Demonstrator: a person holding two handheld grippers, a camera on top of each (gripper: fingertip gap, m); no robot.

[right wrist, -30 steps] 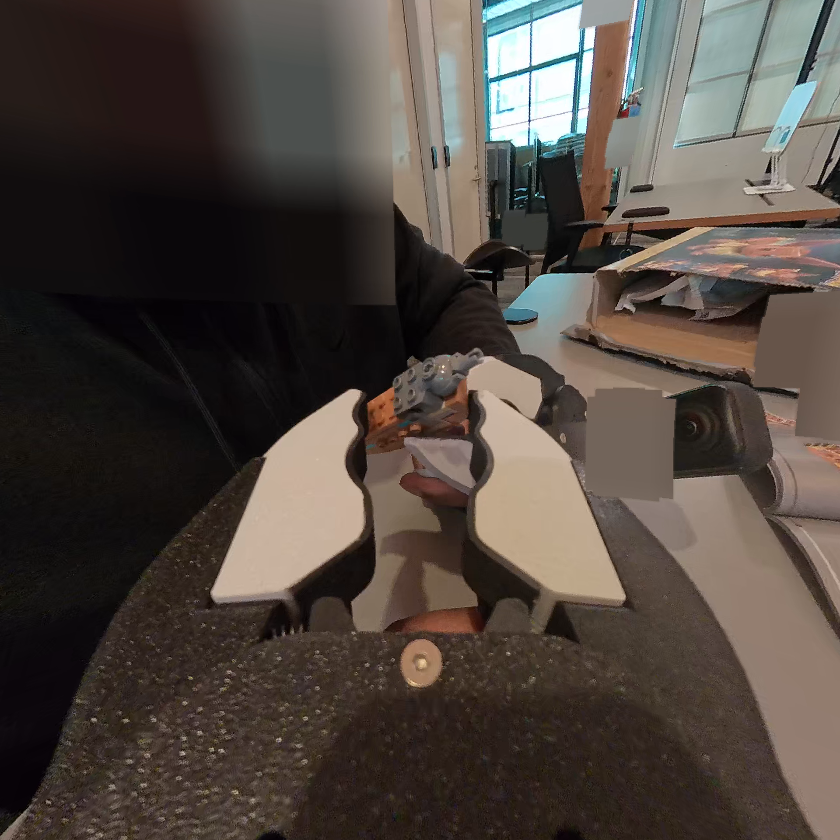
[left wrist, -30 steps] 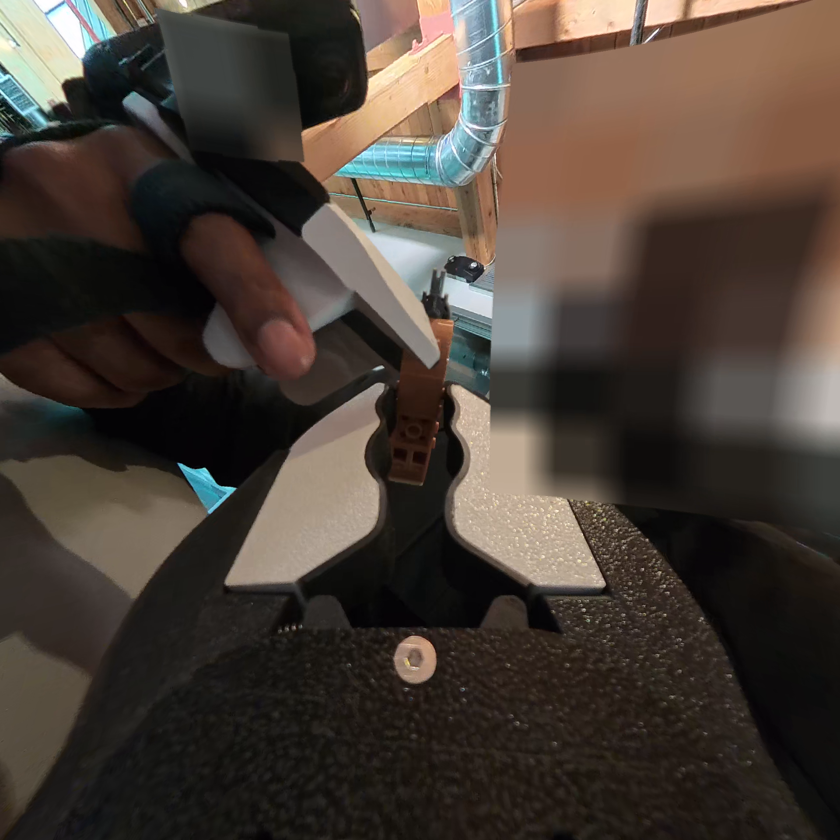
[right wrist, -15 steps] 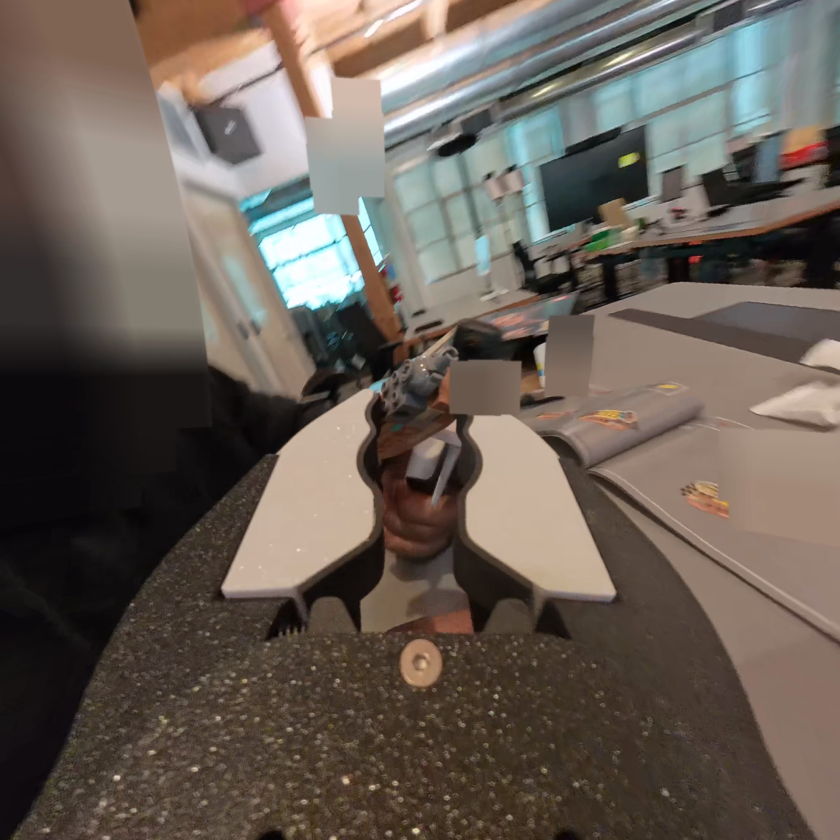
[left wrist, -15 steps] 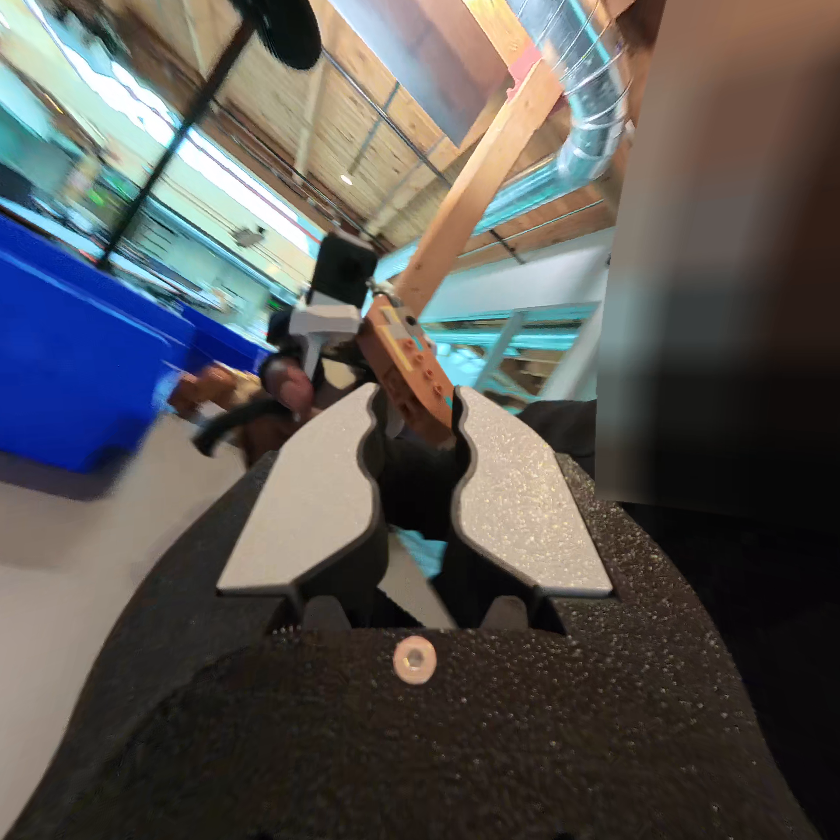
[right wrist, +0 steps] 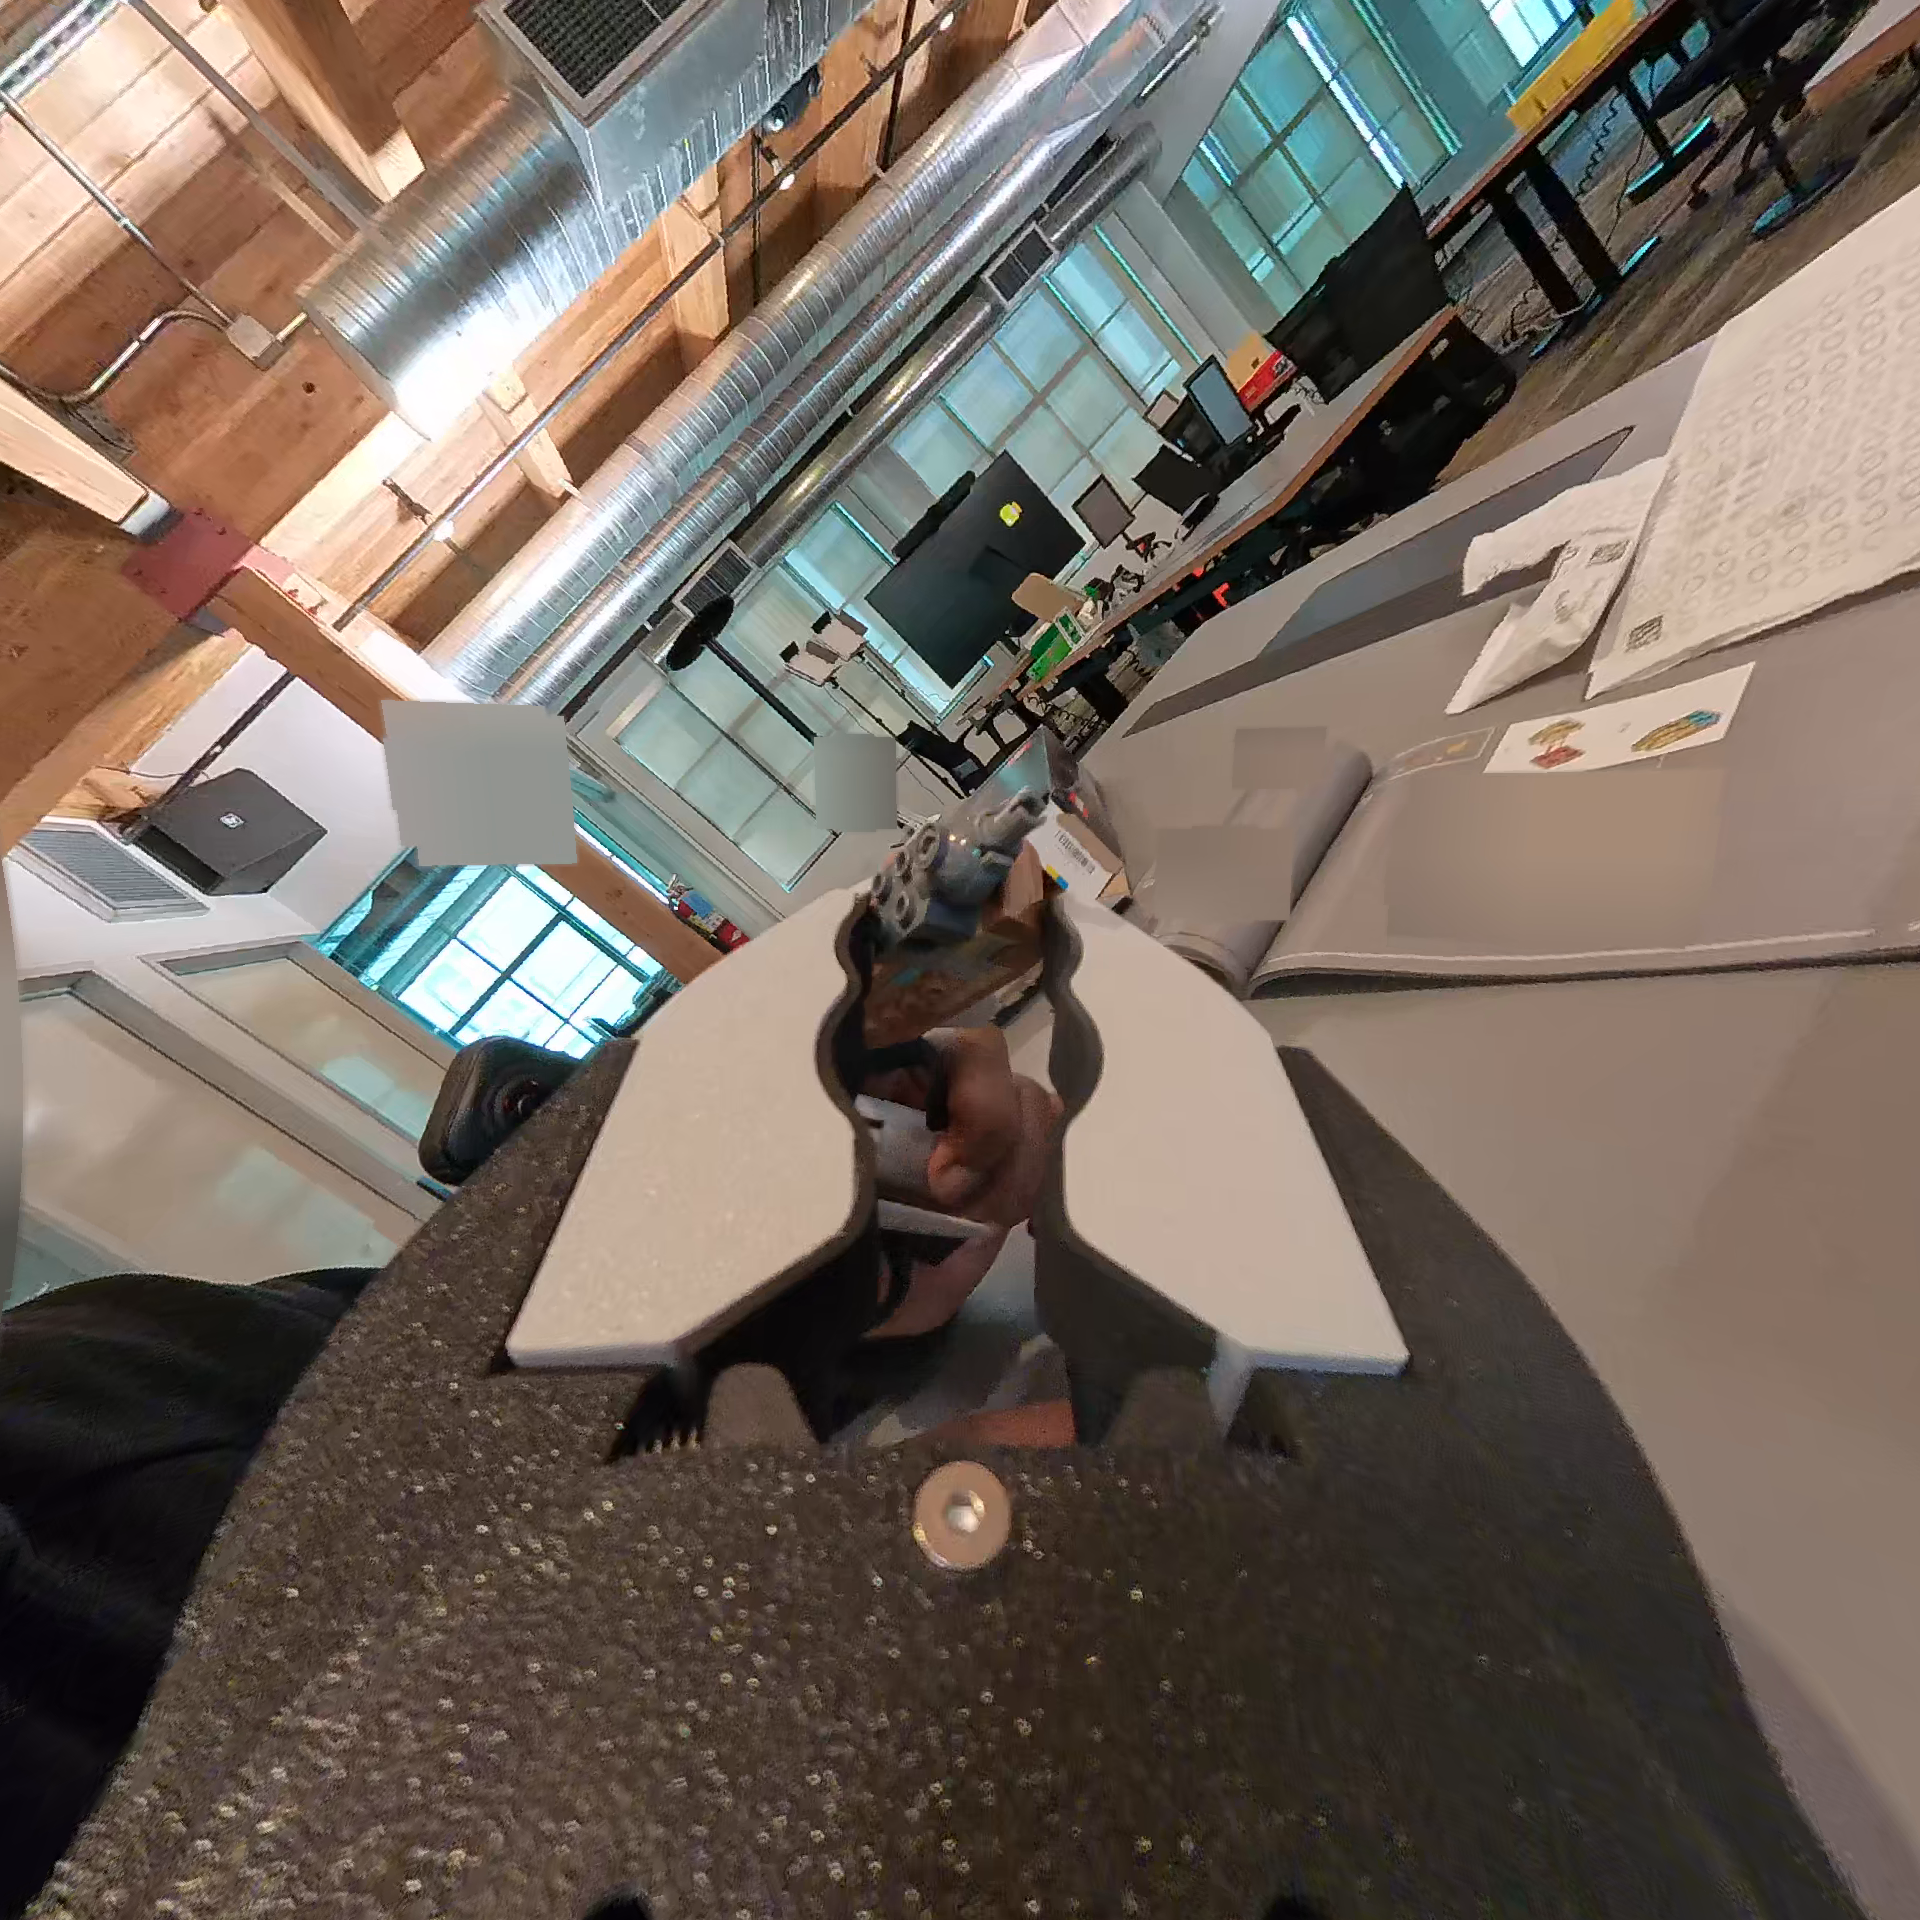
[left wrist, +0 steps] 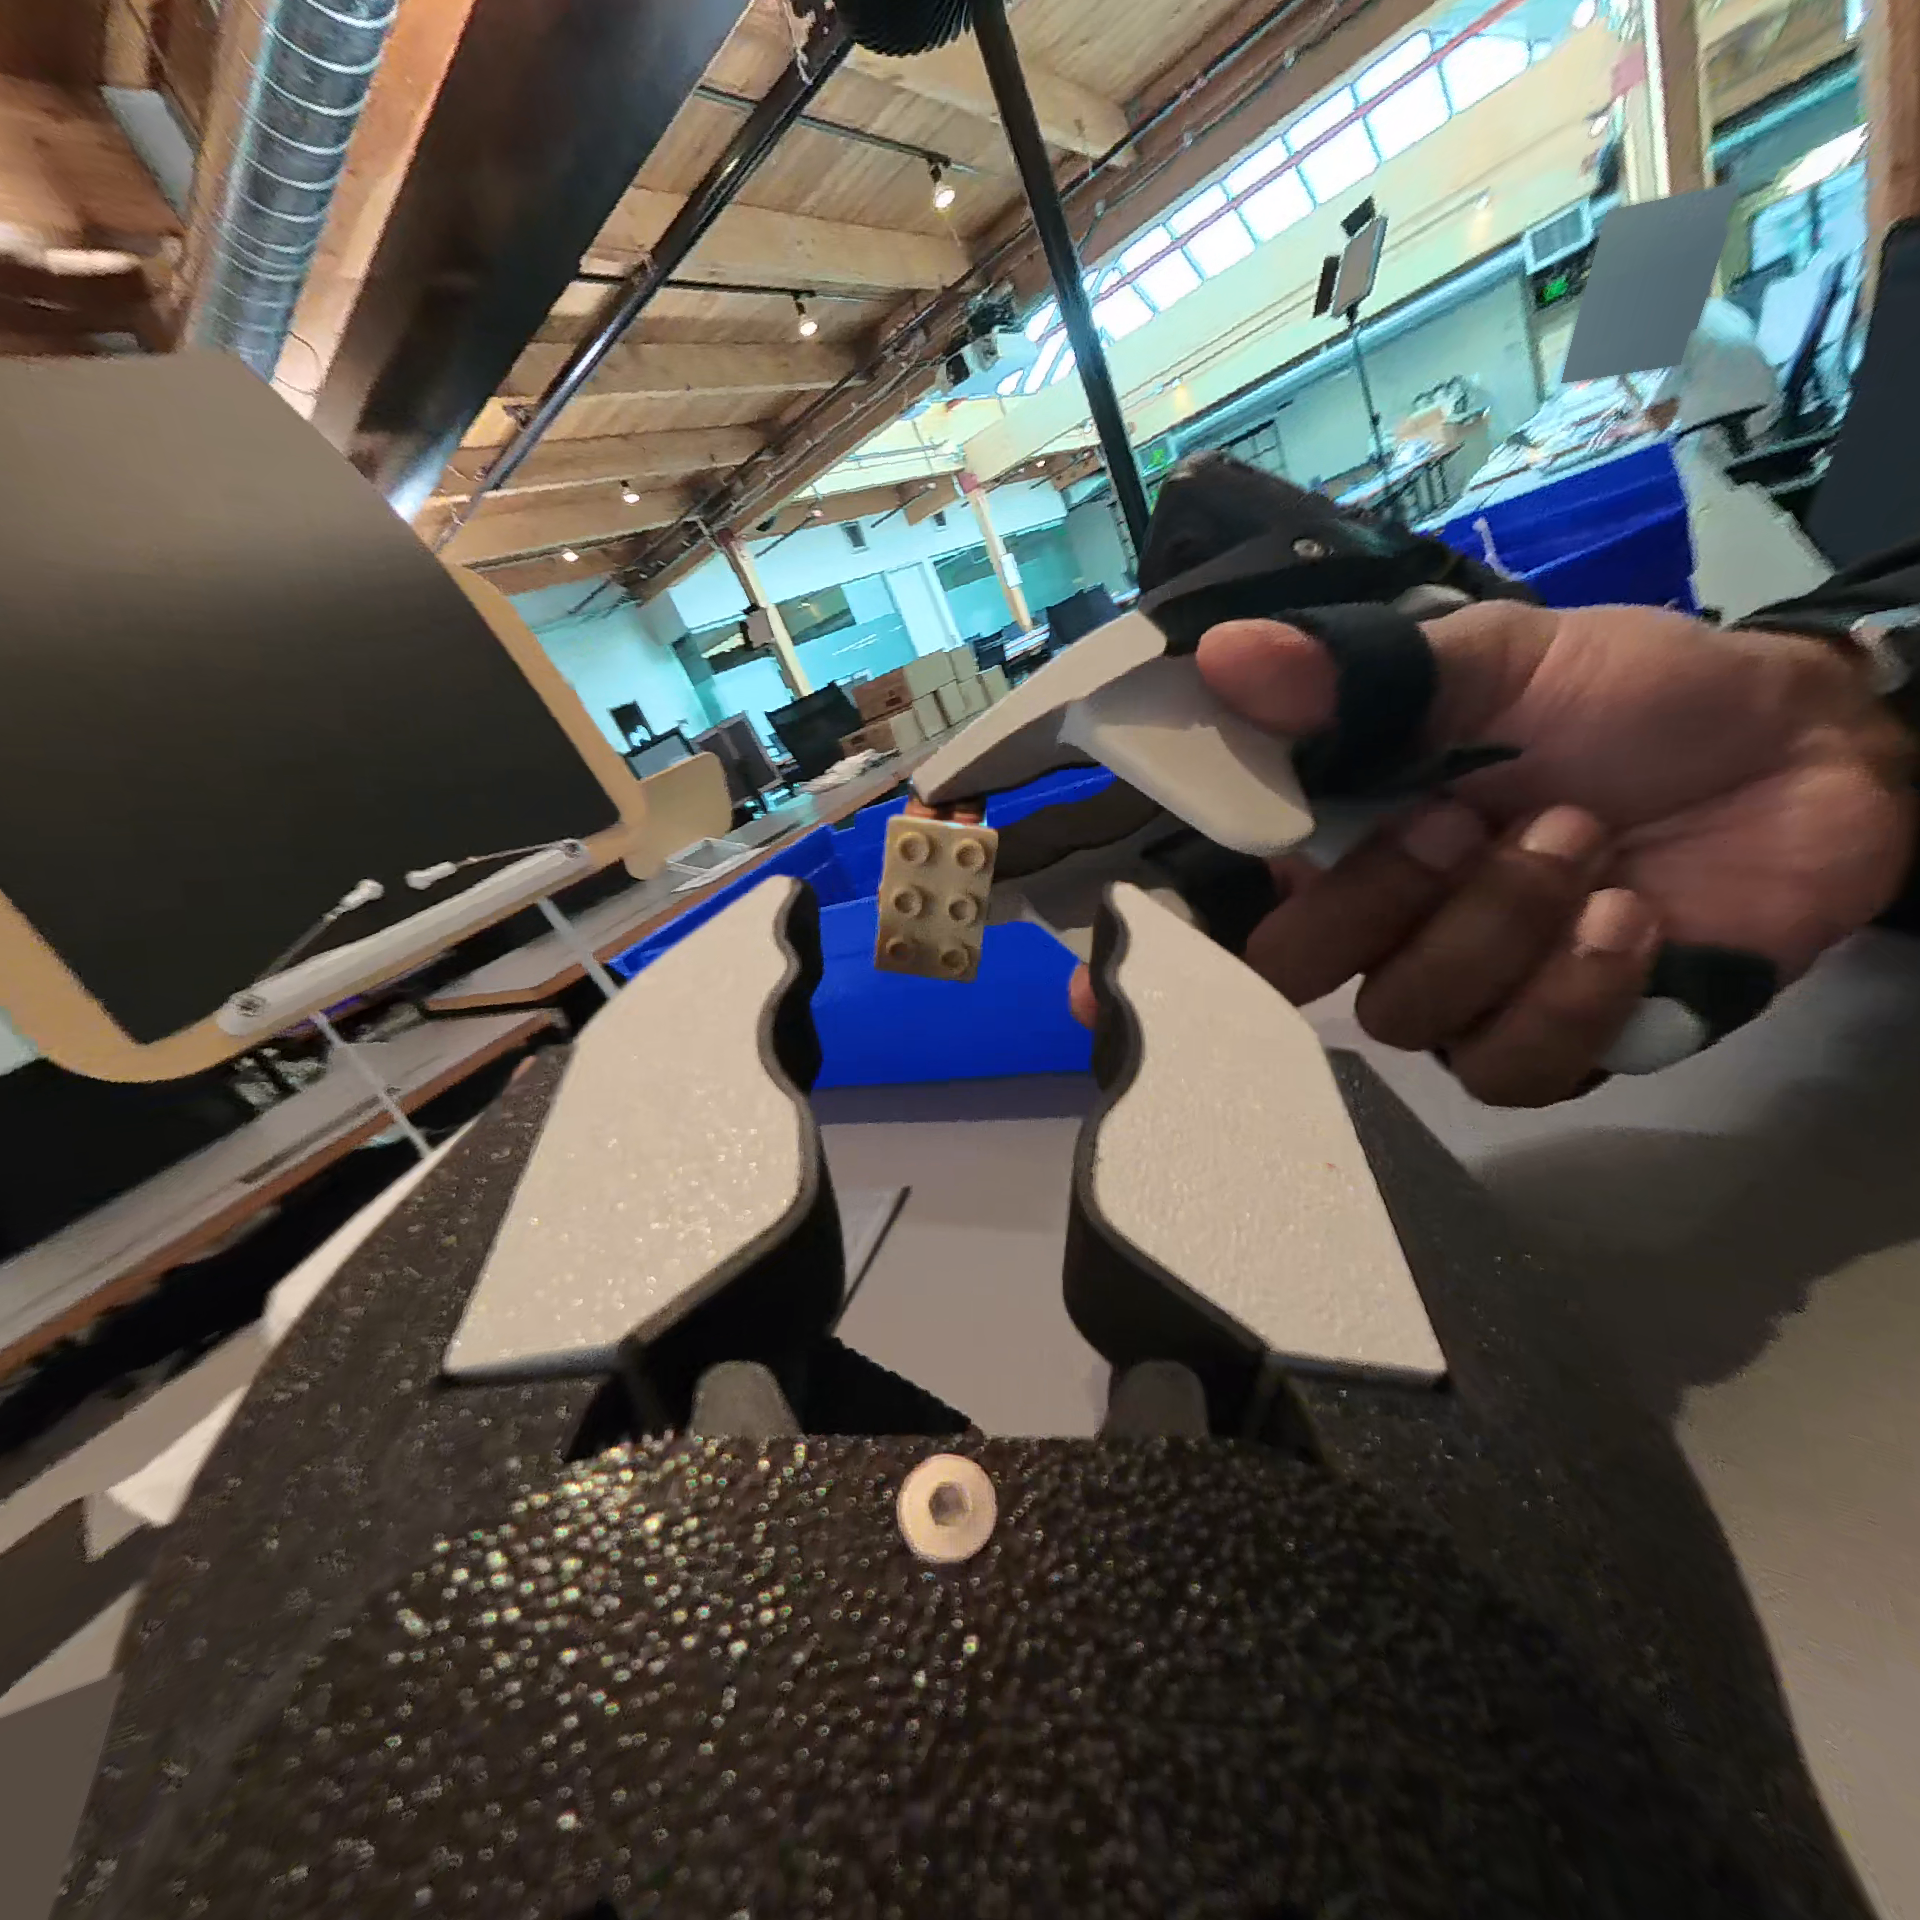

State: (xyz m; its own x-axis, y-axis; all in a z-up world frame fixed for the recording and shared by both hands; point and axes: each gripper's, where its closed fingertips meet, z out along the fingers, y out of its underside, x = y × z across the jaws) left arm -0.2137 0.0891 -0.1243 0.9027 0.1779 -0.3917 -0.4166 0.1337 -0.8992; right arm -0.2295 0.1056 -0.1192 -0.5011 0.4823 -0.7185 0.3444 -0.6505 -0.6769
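Observation:
In the left wrist view my left gripper point(left wrist: 954, 902) is open, with nothing in its grasp. A tan studded plate point(left wrist: 935, 910) shows between its fingertips with a clear gap to each pad. The plate hangs from a small brown brick build, which my right gripper's fingers point(left wrist: 1049, 717) pinch from above, held in a hand point(left wrist: 1610, 831). In the right wrist view my right gripper point(right wrist: 951, 940) is shut on that brown brick build point(right wrist: 961, 971), with a grey studded piece point(right wrist: 940, 868) on its far end. The left hand point(right wrist: 977, 1153) shows behind the jaws.
A blue bin point(left wrist: 935, 1023) stands behind the plate on a grey table point(left wrist: 1558, 1299). A black panel with a wooden rim point(left wrist: 260, 675) is at the left. An open booklet point(right wrist: 1558, 883) and paper sheets point(right wrist: 1766, 499) lie on the table at the right. The grippers are tip to tip, or close to it.
My left gripper was shut on the brown build's end a second ago; it has opened and let go. The build stays in my right gripper, which closed on it. Both views have swung.

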